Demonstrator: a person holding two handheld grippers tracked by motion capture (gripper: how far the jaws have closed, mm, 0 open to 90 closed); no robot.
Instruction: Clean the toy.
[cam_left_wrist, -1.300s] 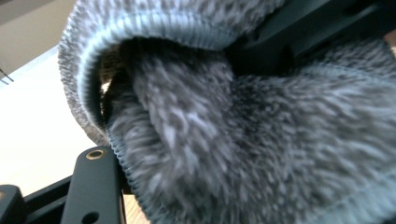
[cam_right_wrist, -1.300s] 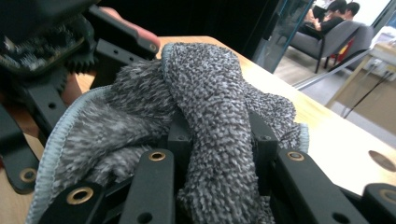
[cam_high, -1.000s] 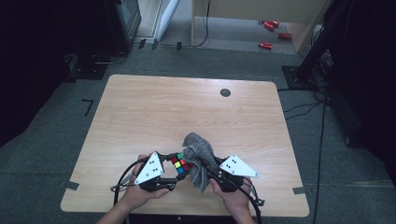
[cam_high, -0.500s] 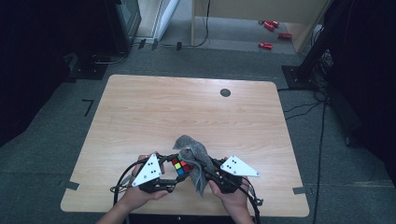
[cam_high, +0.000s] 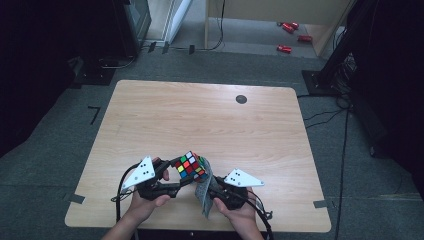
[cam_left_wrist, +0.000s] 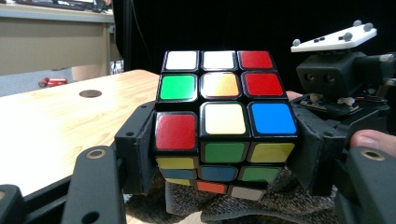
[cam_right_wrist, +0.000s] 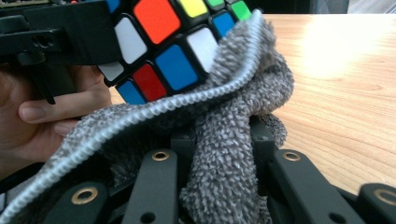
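High view: a wooden table (cam_high: 150, 120) seen from above. Near its front edge, a person's two hands each hold a gripper. The left gripper (cam_high: 176, 175) clamps a scrambled puzzle cube (cam_high: 190, 165) between its jaws, lifted just above the tabletop. Just right of the cube, the right gripper (cam_high: 209, 186) pinches a grey cloth (cam_high: 203, 192), which touches the cube's right side and hangs down toward the table edge. A small dark round spot (cam_high: 241, 99) sits well beyond the cube, toward the far edge.

Left gripper view: the cube (cam_left_wrist: 219, 126) sits squarely between the two black jaws, one pressed on each side. Cloth (cam_left_wrist: 233, 207) lies bunched right beneath the cube. The right gripper's body, with its grey plate, is just beyond the cube on the right.

Right gripper view: the jaws are closed tight on a fold of the cloth (cam_right_wrist: 224, 172). The cloth's stitched edge drapes up against the cube's lower face (cam_right_wrist: 168, 51).

Judgement: wiping the cube appears to be under way. The cloth meets only one side and the underside, so the other faces likely remain to be rubbed, with the cube needing to be turned.
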